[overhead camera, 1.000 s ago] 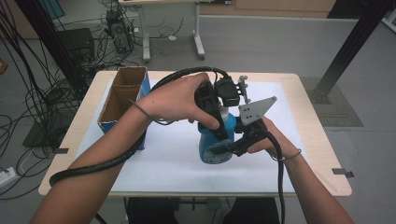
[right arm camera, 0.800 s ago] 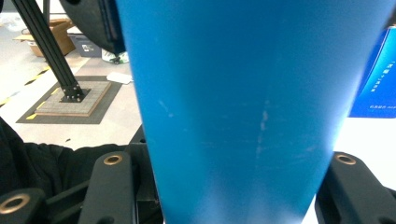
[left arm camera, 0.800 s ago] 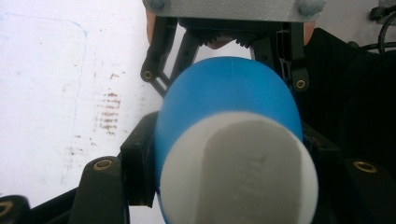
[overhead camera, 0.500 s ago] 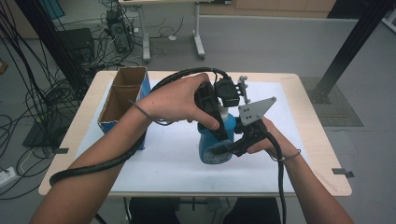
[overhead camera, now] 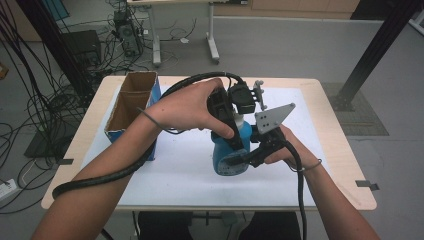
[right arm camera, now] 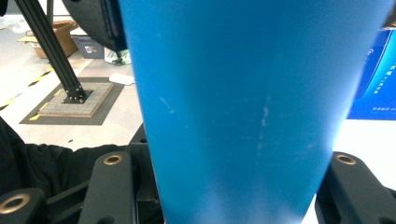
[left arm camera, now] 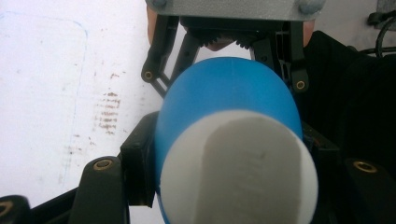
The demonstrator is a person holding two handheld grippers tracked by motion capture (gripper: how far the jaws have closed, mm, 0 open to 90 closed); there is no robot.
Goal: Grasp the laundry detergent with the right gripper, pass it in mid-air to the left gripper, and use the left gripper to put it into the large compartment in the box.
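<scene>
A blue bottle (overhead camera: 226,159) with a white cap (left arm camera: 243,177) stands upright on the white mat (overhead camera: 185,175) at mid-table. My left gripper (overhead camera: 233,131) comes down from above and is shut on the bottle's cap end; in the left gripper view its jaws press either side of the cap. My right gripper (overhead camera: 248,157) reaches in from the right and is shut on the bottle's blue body (right arm camera: 243,107), which sits between its two jaws. The left gripper view also has the right gripper (left arm camera: 226,39) farther down the bottle (left arm camera: 229,88).
An open cardboard box with blue sides (overhead camera: 131,106) stands at the table's left. The wooden table edge (overhead camera: 345,145) borders the mat. Thick black cables trail from both grippers. Desks, cables and a black post stand on the floor beyond.
</scene>
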